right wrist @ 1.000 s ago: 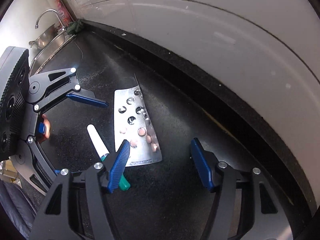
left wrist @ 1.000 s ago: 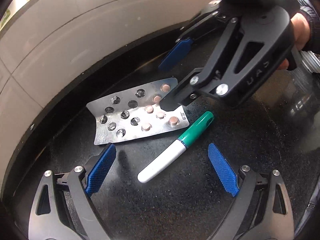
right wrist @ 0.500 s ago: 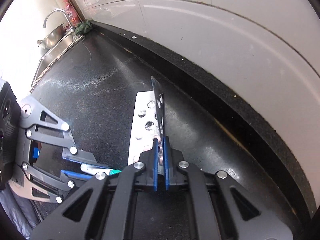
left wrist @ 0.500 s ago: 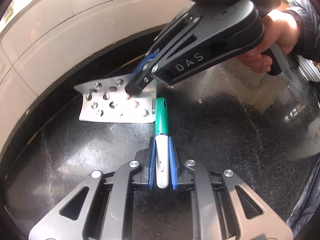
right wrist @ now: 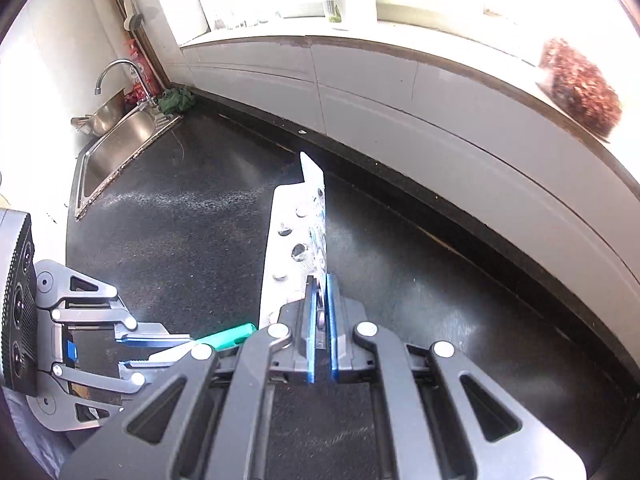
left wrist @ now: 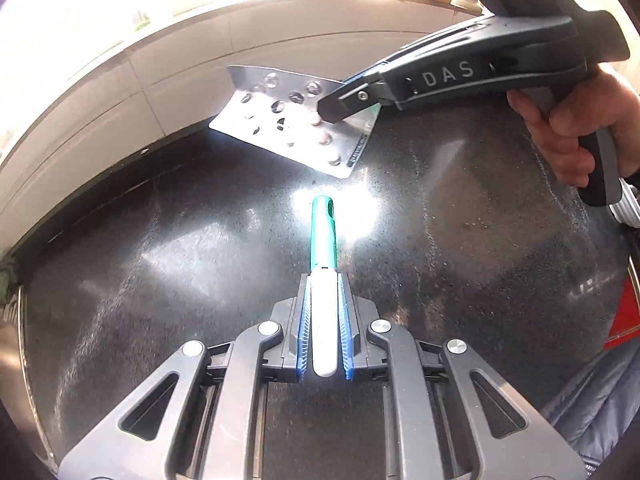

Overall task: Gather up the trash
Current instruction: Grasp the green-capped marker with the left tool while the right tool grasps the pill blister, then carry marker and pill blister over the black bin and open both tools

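Observation:
My left gripper is shut on a white marker with a green cap, held above the black countertop. My right gripper is shut on a silver pill blister pack, which hangs tilted in the air, clear of the counter. In the left wrist view the blister pack is held by the right gripper just beyond the marker's cap. In the right wrist view the left gripper with the marker's green cap is at lower left.
A steel sink with a tap lies at the far left end of the counter, with a green cloth beside it. A white tiled wall runs behind the counter. A red-brown bundle sits on the ledge above.
Both grippers closed, the left on the marker and the right on the blister pack, and both have lifted their objects up off the counter.

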Tool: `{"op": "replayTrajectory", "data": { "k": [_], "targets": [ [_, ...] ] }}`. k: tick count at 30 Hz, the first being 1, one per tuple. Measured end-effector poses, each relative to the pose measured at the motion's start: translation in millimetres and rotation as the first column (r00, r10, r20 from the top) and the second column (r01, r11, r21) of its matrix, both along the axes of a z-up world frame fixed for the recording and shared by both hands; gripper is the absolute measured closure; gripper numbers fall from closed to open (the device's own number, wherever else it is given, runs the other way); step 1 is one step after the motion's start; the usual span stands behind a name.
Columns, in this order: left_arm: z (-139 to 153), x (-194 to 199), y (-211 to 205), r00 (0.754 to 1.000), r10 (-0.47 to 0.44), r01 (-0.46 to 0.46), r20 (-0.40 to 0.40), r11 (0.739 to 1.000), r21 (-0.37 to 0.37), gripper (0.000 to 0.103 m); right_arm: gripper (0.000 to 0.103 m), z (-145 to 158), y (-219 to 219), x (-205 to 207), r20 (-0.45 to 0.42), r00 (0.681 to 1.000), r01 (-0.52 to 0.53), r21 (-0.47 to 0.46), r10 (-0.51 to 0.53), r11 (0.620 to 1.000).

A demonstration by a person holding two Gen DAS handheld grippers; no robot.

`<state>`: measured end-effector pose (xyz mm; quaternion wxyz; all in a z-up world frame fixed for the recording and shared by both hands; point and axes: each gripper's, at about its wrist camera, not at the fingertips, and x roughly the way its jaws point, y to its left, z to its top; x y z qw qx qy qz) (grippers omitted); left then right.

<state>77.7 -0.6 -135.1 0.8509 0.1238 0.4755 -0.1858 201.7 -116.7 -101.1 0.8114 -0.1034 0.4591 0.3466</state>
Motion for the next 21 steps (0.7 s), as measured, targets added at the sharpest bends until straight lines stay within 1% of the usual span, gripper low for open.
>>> {"op": "replayTrajectory", "data": {
  "k": [5,12,13,14,18,21],
  "targets": [
    [14,-45,8,0.999,0.052,-0.052,0.005,0.999,0.008,0.091,0.097,13,-25,-51,0.013,0.999,0.048,0.007,-0.048,0.999],
    [30,-95,-1,0.996,0.079,-0.079,0.028,0.997,0.007,0.091,0.097,13,-47,-101,0.006,0.997,0.078,0.008,-0.078,0.997],
    [24,-91,5,0.996,0.083,-0.083,0.029,0.997,0.007,0.091,0.097,14,-49,-107,0.008,0.997,0.080,0.009,-0.080,0.997],
    [26,-96,4,0.996,0.088,-0.088,0.033,0.996,0.009,0.091,0.097,15,-49,-111,0.007,0.997,0.080,0.012,-0.080,0.997],
    [31,-102,8,0.992,0.117,-0.118,0.052,0.993,0.010,0.091,0.097,21,-41,-123,0.020,0.997,0.072,0.015,-0.073,0.997],
    [42,-108,18,0.983,0.164,-0.165,0.079,0.986,0.002,0.091,0.097,30,-36,-132,0.036,0.998,0.045,0.020,-0.046,0.999]
  ]
}}
